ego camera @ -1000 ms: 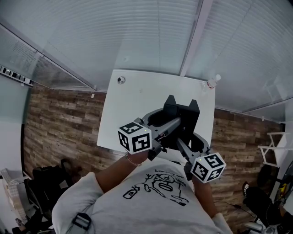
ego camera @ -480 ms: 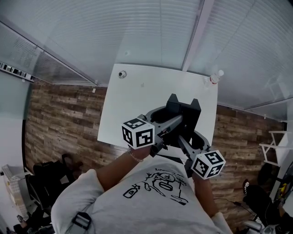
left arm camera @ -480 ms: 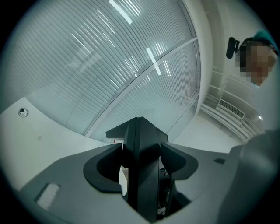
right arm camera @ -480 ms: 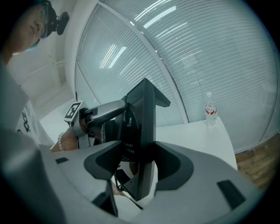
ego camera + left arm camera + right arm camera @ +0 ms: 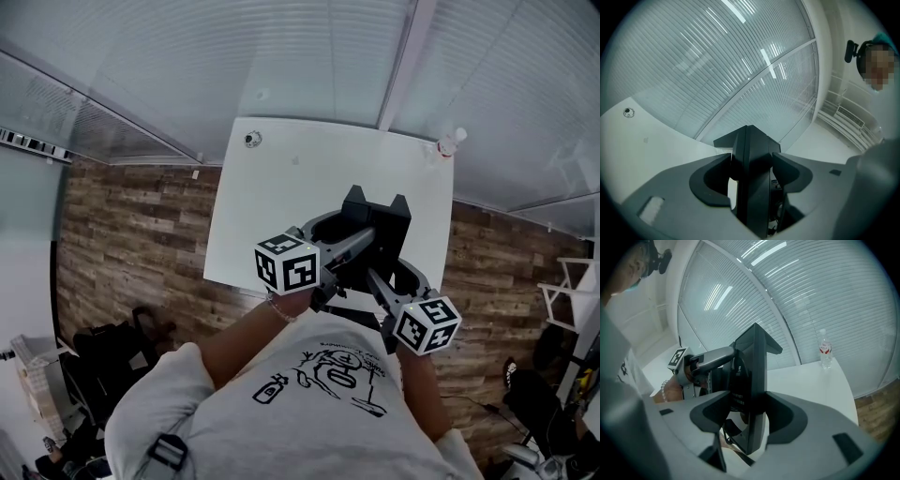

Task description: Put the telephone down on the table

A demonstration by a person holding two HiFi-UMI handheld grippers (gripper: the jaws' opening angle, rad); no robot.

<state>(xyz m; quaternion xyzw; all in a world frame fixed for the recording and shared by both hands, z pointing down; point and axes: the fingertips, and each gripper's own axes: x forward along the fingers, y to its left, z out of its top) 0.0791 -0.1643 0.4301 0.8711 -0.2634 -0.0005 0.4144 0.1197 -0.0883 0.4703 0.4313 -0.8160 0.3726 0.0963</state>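
The black telephone [image 5: 377,223] hangs upright over the near right part of the white table [image 5: 281,202], held from both sides. My left gripper [image 5: 359,247] comes in from the left and is shut on the telephone [image 5: 750,173]; both pads press its flanks in the left gripper view. From the near right my right gripper [image 5: 377,277] clamps the same telephone [image 5: 752,376], its jaws tight on the narrow edge. In the right gripper view the left gripper [image 5: 701,363] shows beyond the telephone. The telephone's underside is hidden, so I cannot tell if it touches the table.
A small water bottle [image 5: 451,142] stands at the table's far right corner, also visible as the bottle [image 5: 825,348] in the right gripper view. A small round object [image 5: 249,139] lies at the far left corner. Blinds line the walls behind; wood floor flanks the table.
Both grippers, still holding the telephone, have sunk a little toward the table. The grips look the same.
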